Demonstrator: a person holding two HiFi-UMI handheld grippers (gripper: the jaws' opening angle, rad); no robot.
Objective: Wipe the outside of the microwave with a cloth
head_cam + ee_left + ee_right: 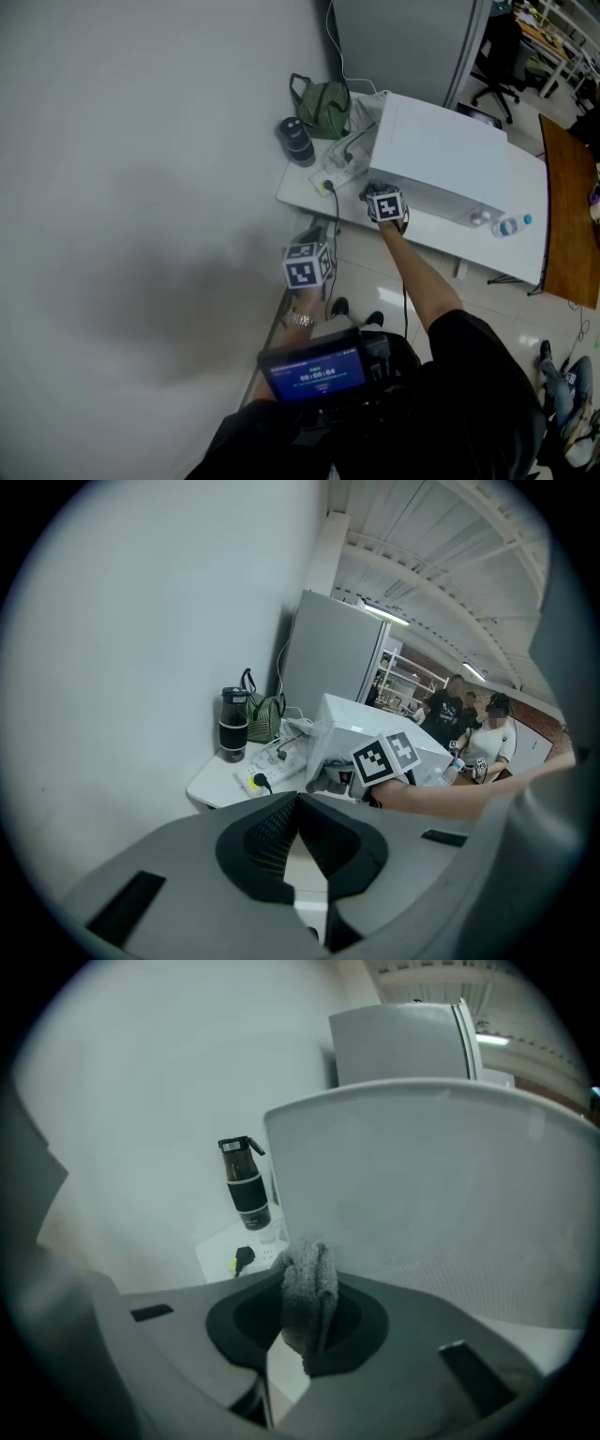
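The white microwave (441, 155) stands on a white table (309, 183); it also shows in the left gripper view (366, 733) and fills the right gripper view (441, 1204). My right gripper (384, 208) is at the microwave's near left corner, shut on a grey cloth (307, 1293) that touches the microwave's side wall. The right gripper (349, 780) also shows in the left gripper view, its marker cube turned toward the camera. My left gripper (307, 264) hangs off the table's near edge, away from the microwave, its jaws (298, 841) shut with nothing between them.
A black flask (297, 141) and a green bag (323, 105) stand at the table's far left. A power strip (336, 173) with cables lies beside the microwave. A water bottle (511, 225) lies at the right. People (469, 724) stand in the background.
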